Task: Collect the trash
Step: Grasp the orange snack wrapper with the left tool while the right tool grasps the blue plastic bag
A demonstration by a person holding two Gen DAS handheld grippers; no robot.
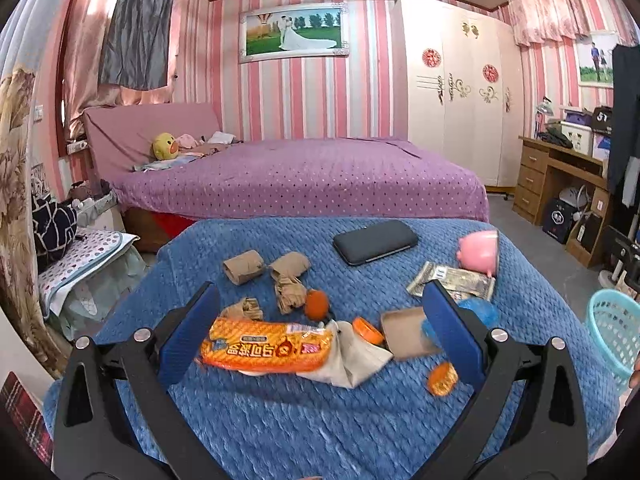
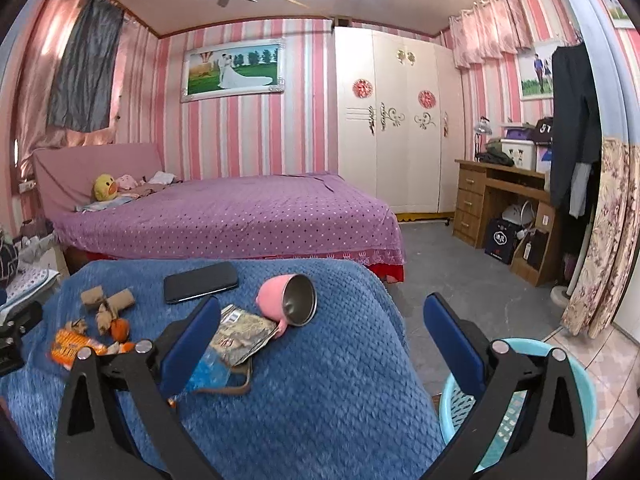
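Trash lies on a blue blanket (image 1: 280, 420). An orange snack wrapper (image 1: 266, 346) lies between the fingers of my open left gripper (image 1: 320, 332), on a crumpled white paper (image 1: 352, 360). Near it are an orange tape roll (image 1: 367, 330), a small cardboard box (image 1: 408, 332), a blue plastic wrapper (image 1: 484, 312), an orange round lid (image 1: 442, 378) and an orange ball (image 1: 317, 303). My right gripper (image 2: 320, 340) is open and empty over the blanket's right edge, with the blue wrapper (image 2: 208, 370) by its left finger. A turquoise basket (image 2: 516, 404) stands on the floor at the right.
A dark phone (image 1: 374, 241), a tipped pink mug (image 2: 290, 300), a silver foil packet (image 2: 240, 330) and rolled tan stockings (image 1: 244, 266) also lie on the blanket. A purple bed (image 1: 300, 176) stands behind, with a wardrobe (image 1: 456, 88) and a wooden desk (image 1: 556, 176) to the right.
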